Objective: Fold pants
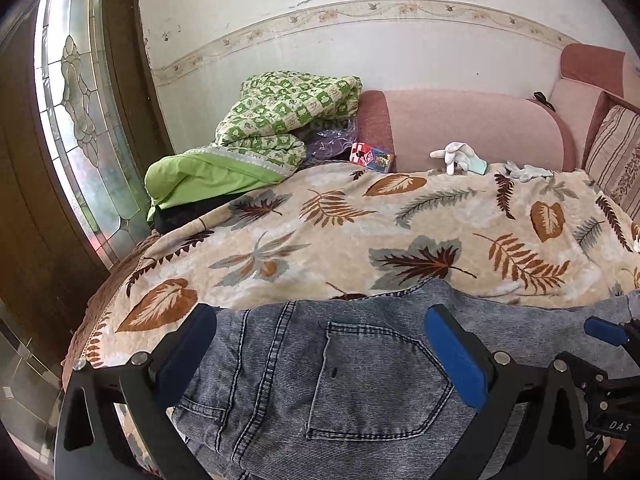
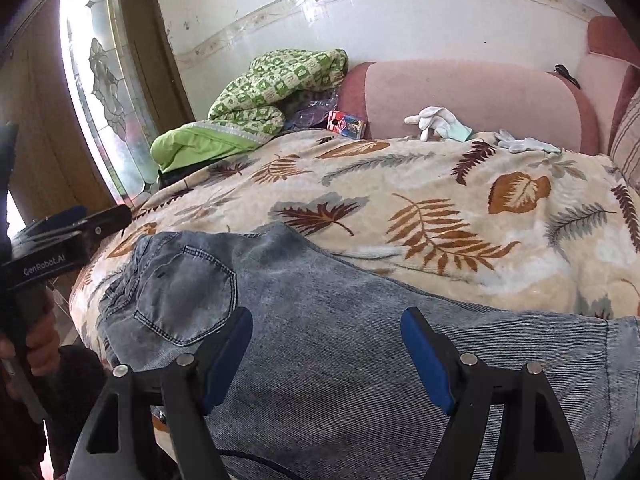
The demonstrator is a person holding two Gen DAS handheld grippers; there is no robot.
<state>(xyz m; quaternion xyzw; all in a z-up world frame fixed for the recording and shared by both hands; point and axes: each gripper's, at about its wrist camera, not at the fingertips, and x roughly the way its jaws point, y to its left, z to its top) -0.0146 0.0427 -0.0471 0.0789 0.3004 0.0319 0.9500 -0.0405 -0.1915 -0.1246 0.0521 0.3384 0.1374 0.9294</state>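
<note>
Grey-blue jeans (image 1: 360, 380) lie flat along the near edge of a leaf-patterned blanket (image 1: 320, 232), back pocket (image 1: 380, 384) facing up. My left gripper (image 1: 322, 312) hovers over the waist end, jaws wide open on either side of the pocket, pinching nothing. In the right wrist view the jeans (image 2: 340, 340) run from the pocket (image 2: 188, 292) on the left across to the right. My right gripper (image 2: 326, 314) stands open over the leg fabric, with no cloth between its blue pads (image 2: 424, 356). The left gripper (image 2: 80, 220), held by a hand (image 2: 36, 344), shows at the left edge.
A green checked quilt (image 1: 280, 116) and a green pillow (image 1: 200, 176) are piled at the back left. White gloves (image 1: 460, 156) and a small colourful box (image 1: 372, 156) lie by the pink sofa back (image 1: 472, 128). A glass door (image 1: 76, 112) stands left, a striped cushion (image 1: 616, 152) right.
</note>
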